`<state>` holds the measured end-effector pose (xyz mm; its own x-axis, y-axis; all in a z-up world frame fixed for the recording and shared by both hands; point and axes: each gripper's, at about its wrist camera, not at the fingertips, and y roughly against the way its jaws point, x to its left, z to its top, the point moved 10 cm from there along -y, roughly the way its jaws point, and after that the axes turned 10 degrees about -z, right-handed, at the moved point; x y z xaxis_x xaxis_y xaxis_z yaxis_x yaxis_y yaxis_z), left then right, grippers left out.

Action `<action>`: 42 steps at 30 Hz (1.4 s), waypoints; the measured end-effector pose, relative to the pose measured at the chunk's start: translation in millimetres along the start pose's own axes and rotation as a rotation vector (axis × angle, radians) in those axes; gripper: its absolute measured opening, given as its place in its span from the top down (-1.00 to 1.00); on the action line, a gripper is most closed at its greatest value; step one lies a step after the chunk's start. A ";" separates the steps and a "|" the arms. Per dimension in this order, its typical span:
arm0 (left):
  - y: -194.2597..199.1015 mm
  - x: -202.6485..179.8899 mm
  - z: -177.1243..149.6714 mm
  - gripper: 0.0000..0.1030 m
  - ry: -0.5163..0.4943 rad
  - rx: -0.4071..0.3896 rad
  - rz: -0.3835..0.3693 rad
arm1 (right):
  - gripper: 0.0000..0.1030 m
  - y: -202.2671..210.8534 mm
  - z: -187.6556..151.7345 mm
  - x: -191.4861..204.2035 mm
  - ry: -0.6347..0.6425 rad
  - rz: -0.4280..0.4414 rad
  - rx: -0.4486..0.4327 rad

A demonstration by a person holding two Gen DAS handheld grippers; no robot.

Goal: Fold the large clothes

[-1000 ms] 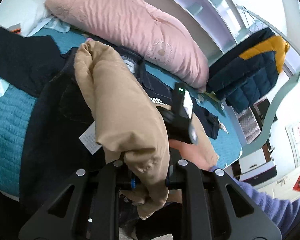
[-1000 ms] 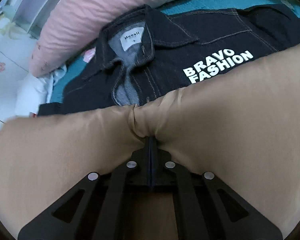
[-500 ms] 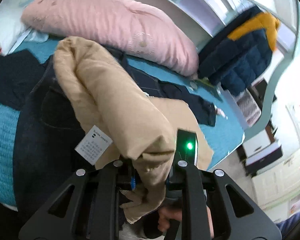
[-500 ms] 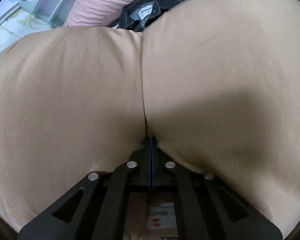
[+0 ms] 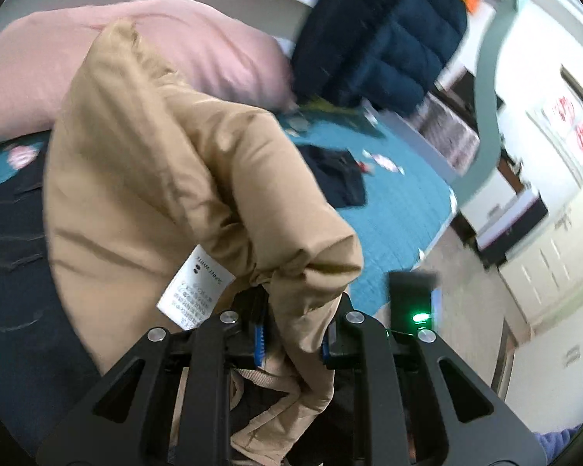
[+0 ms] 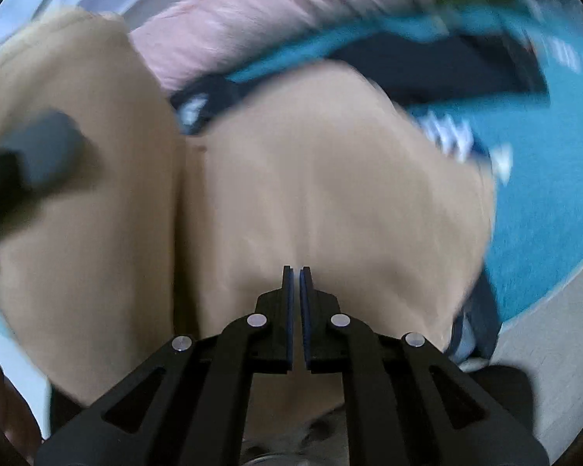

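A tan padded garment (image 5: pixel 167 178) with a white care label (image 5: pixel 194 291) hangs bunched over a dark denim jacket (image 5: pixel 7 272) on the teal bed. My left gripper (image 5: pixel 291 334) is shut on a thick fold of the tan garment and holds it lifted. In the right wrist view the tan garment (image 6: pixel 311 202) fills the frame; my right gripper (image 6: pixel 296 272) has its jaws nearly together with a thin gap, and no cloth shows between the tips. The denim jacket (image 6: pixel 447 66) peeks out behind, blurred.
A pink pillow (image 5: pixel 97 50) lies at the bed's far side. A navy and yellow puffer jacket (image 5: pixel 381 35) hangs over the bed's end. The teal bedspread (image 5: pixel 392 213) ends at an edge on the right, with floor and white cabinets (image 5: pixel 544 272) beyond.
The left gripper has swung right and lifted the tan garment higher. The right gripper has let go of the tan cloth it pinched, and its view has swung right with motion blur.
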<state>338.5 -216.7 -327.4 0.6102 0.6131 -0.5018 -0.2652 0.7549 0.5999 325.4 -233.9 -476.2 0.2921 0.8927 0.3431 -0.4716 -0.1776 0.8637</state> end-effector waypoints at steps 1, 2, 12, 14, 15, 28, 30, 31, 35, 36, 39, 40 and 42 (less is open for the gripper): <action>-16.1 -7.4 -1.2 0.63 -0.007 0.026 -0.011 | 0.98 -4.5 -1.3 -7.5 -0.068 0.050 0.012; -26.3 -12.7 -2.6 0.63 -0.014 0.045 -0.019 | 1.00 -5.1 -2.2 -19.4 -0.117 0.061 0.010; -116.6 -22.1 -26.4 0.47 0.018 0.207 -0.059 | 0.89 85.7 79.0 -83.4 0.007 -0.219 -0.255; -125.1 -25.6 -31.1 0.22 -0.010 0.205 -0.036 | 0.89 100.9 104.0 -74.6 0.058 -0.187 -0.315; -128.0 -27.8 -32.2 0.13 -0.023 0.204 -0.028 | 0.89 106.2 116.3 -64.6 0.099 -0.190 -0.331; -68.3 -31.1 -17.6 -0.75 -0.100 0.099 0.039 | 0.98 80.0 72.5 5.6 0.187 0.219 -0.065; -65.0 -24.8 -19.2 -0.76 -0.088 0.111 0.020 | 0.94 82.6 68.8 18.8 0.179 0.281 -0.073; -63.1 -19.8 -22.4 -0.75 -0.068 0.129 0.034 | 0.91 80.6 66.7 25.3 0.182 0.294 -0.081; -41.3 -13.5 -33.2 -0.75 -0.122 0.189 0.116 | 0.97 57.1 61.9 18.0 0.176 0.201 -0.035; -36.3 -7.6 -35.9 -0.75 -0.183 0.211 0.196 | 0.97 45.0 60.2 12.2 0.184 0.140 -0.025; -30.1 4.5 -38.3 -0.75 -0.268 0.246 0.310 | 0.99 16.0 51.0 2.0 0.159 0.062 0.011; -23.5 9.3 -33.7 -0.75 -0.269 0.229 0.330 | 0.99 8.4 47.1 1.2 0.167 0.044 0.021; -12.4 20.0 -20.4 -0.75 -0.231 0.201 0.350 | 1.00 0.9 40.9 -6.5 0.132 0.036 0.036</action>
<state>338.8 -209.0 -357.5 0.6664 0.7376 -0.1092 -0.3487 0.4377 0.8288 357.1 -256.8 -462.6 0.1626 0.9319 0.3243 -0.4488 -0.2229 0.8654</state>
